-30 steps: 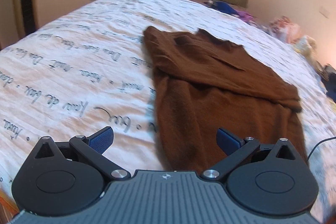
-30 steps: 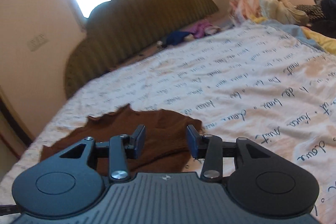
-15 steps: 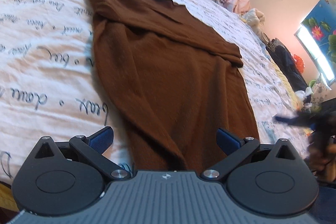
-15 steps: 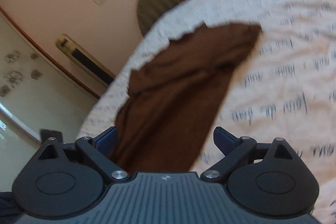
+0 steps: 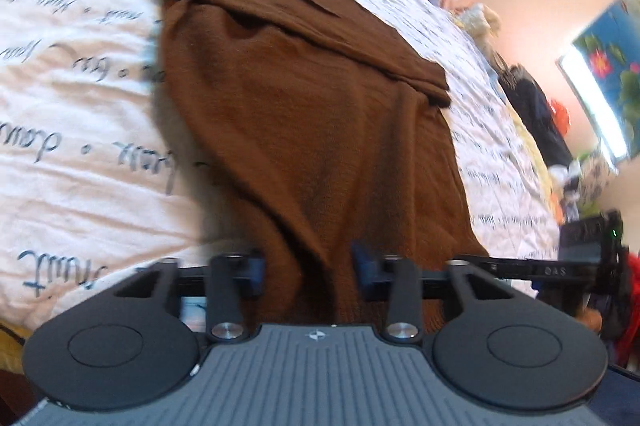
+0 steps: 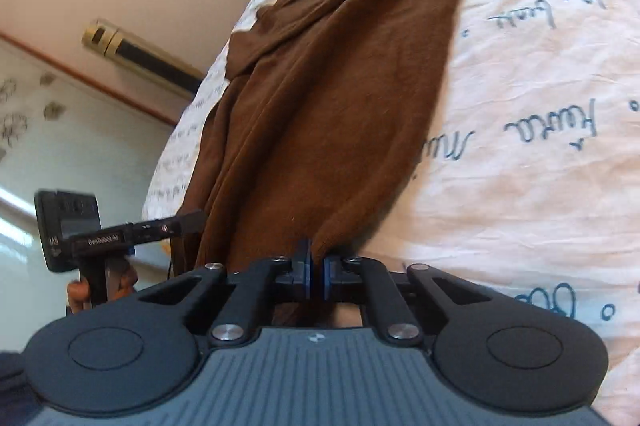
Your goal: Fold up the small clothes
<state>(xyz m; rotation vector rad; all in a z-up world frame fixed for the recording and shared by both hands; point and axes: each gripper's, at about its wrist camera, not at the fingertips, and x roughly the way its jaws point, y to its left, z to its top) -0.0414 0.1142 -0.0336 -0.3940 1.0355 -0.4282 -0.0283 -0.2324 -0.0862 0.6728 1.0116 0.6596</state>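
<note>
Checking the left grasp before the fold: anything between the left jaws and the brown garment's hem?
Nothing visible. The left gripper is open with the brown garment lying directly between its jaws at the near hem, on the bedsheet. The right gripper is already shut on the hem alongside.

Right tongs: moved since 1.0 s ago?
Yes. The right tongs came down from over the sheet toward the near hem of the brown garment on the bed sheet, closing from open to shut on that hem.
</note>
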